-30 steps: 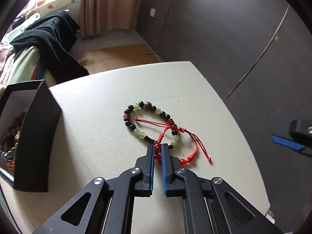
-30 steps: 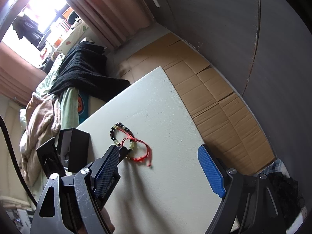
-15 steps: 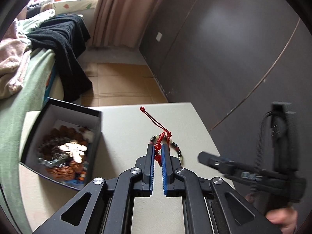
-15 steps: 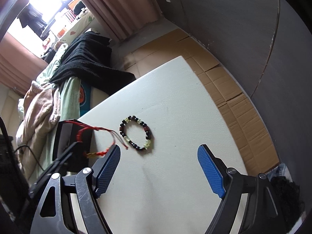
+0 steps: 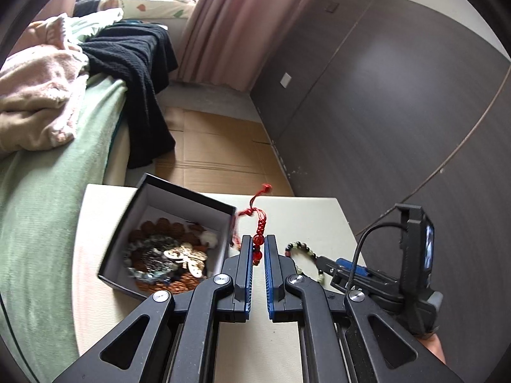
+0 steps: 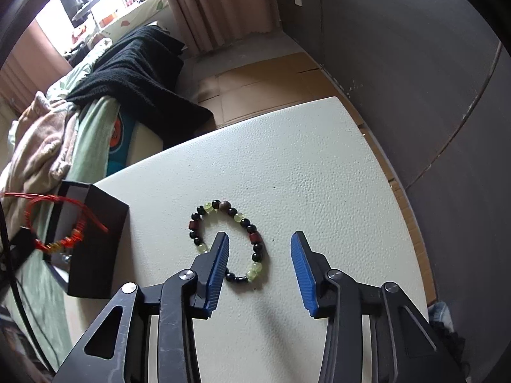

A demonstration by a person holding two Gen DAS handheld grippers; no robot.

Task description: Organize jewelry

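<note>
your left tongs (image 5: 258, 252) pinch the red cord bracelet (image 5: 258, 223) just beside the black box (image 5: 223, 209). your right tongs (image 6: 259, 252) gape wide, empty, straddling the bead bracelet (image 6: 238, 215) lying mid-tabletop (image 6: 303, 166), its near arc between the tips.

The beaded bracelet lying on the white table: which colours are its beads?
Black, pale green and dark red beaded bracelet; the right wrist view shows it best.

2 grippers: left (image 5: 258, 257), right (image 6: 259, 257); 2 loose bracelets: 1 red cord (image 5: 257, 221), 1 beaded (image 6: 227, 242); 1 black box (image 5: 179, 196) w/ a heap of jewelry (image 5: 169, 260), too tangled to count; 1 table (image 6: 303, 166); 1 bed (image 5: 48, 172); 1 black cloth (image 5: 140, 63)
</note>
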